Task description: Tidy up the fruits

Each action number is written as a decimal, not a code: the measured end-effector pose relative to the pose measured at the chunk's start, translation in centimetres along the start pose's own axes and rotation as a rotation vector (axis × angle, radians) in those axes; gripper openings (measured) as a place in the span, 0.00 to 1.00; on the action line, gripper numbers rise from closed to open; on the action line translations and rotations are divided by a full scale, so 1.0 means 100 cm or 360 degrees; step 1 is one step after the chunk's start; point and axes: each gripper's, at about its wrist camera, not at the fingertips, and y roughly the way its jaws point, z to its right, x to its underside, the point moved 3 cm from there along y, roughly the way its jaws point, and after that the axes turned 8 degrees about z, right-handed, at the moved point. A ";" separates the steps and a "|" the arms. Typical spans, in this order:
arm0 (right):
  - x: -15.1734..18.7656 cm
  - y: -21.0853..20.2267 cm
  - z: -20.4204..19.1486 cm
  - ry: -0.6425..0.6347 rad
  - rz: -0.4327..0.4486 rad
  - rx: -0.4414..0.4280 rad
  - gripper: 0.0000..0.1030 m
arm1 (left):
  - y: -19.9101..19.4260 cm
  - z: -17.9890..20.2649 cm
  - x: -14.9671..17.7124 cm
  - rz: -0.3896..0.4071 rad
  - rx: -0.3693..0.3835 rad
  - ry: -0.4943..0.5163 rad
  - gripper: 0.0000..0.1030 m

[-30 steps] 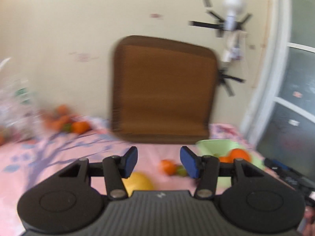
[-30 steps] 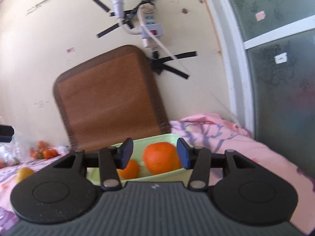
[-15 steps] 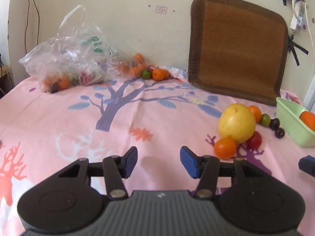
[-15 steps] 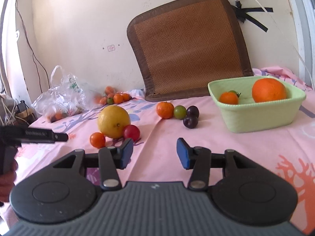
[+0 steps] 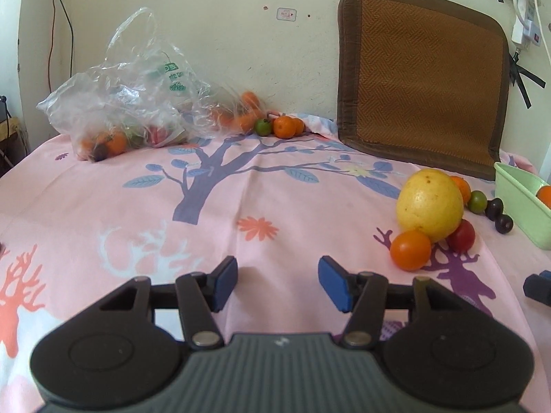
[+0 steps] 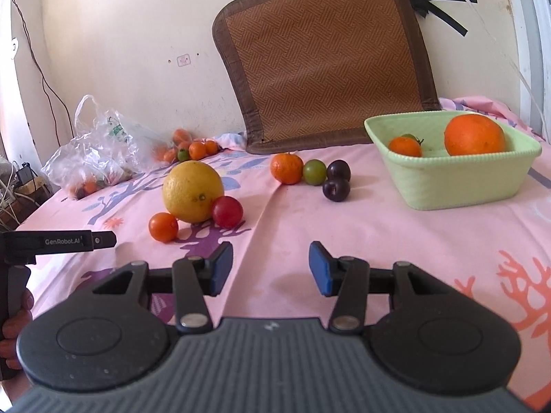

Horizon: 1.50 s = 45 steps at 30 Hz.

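A green basket (image 6: 458,186) at the right holds a big orange (image 6: 474,135) and a small orange fruit (image 6: 405,147). On the pink cloth lie a large yellow fruit (image 6: 193,191), a red fruit (image 6: 227,211), a small orange fruit (image 6: 163,227), a mandarin (image 6: 286,168), a green plum (image 6: 314,171) and two dark plums (image 6: 336,190). My right gripper (image 6: 270,268) is open and empty, low over the cloth in front of them. My left gripper (image 5: 277,284) is open and empty; the yellow fruit (image 5: 429,204) lies to its right.
A clear plastic bag (image 5: 127,110) with several fruits lies at the back left, with loose small oranges (image 5: 284,126) beside it. A brown woven mat (image 5: 420,79) leans on the wall. The other gripper's body (image 6: 51,242) shows at the left of the right wrist view.
Both grippers have swung down and back from the wall and basket to sit low over the cloth. In the last half second they barely moved. Both stayed open.
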 end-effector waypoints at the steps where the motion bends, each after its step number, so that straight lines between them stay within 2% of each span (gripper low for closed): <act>1: 0.000 0.000 0.000 -0.0002 -0.0001 0.0000 0.50 | 0.000 0.000 0.000 0.0000 0.0001 0.0001 0.52; 11: -0.001 0.002 -0.002 -0.0011 -0.0010 -0.0010 0.50 | -0.001 -0.004 0.000 0.0009 0.0032 -0.0046 0.53; 15: -0.018 0.012 -0.017 -0.0079 0.0004 -0.0118 0.51 | -0.002 -0.014 -0.001 0.0027 0.0089 -0.0160 0.53; 17: -0.027 0.018 -0.029 -0.0136 0.0039 -0.0184 0.60 | -0.002 -0.017 -0.001 0.0032 0.0102 -0.0194 0.53; 19: -0.036 0.029 -0.042 -0.0195 0.0066 -0.0258 0.73 | -0.003 -0.017 -0.001 0.0036 0.0109 -0.0203 0.53; 20: -0.038 0.036 -0.047 -0.0211 0.0069 -0.0271 0.73 | -0.002 -0.018 -0.001 0.0037 0.0111 -0.0204 0.53; 26: -0.044 0.086 -0.060 -0.0183 -0.0075 -0.0309 0.73 | -0.002 -0.021 -0.001 0.0047 0.0130 -0.0241 0.53; 29: -0.039 0.108 -0.064 -0.0226 -0.0175 -0.0257 0.72 | -0.002 -0.018 -0.001 0.0045 0.0116 -0.0220 0.53; 31: -0.033 0.116 -0.064 -0.0211 -0.0234 -0.0276 0.66 | -0.002 -0.017 -0.001 0.0043 0.0109 -0.0205 0.54; 34: -0.034 0.113 -0.065 -0.0183 -0.0188 -0.0242 0.64 | -0.001 -0.017 -0.001 0.0041 0.0106 -0.0201 0.53; 39: -0.056 0.081 -0.060 -0.0112 0.0007 -0.0254 0.64 | -0.001 -0.017 -0.001 0.0038 0.0100 -0.0187 0.53; 42: -0.066 0.052 -0.052 -0.0227 0.0062 -0.0271 0.64 | -0.001 -0.015 -0.001 0.0033 0.0084 -0.0163 0.54; 45: -0.065 0.029 -0.035 -0.0393 -0.0003 -0.0251 0.64 | 0.000 -0.012 0.000 0.0028 0.0065 -0.0133 0.54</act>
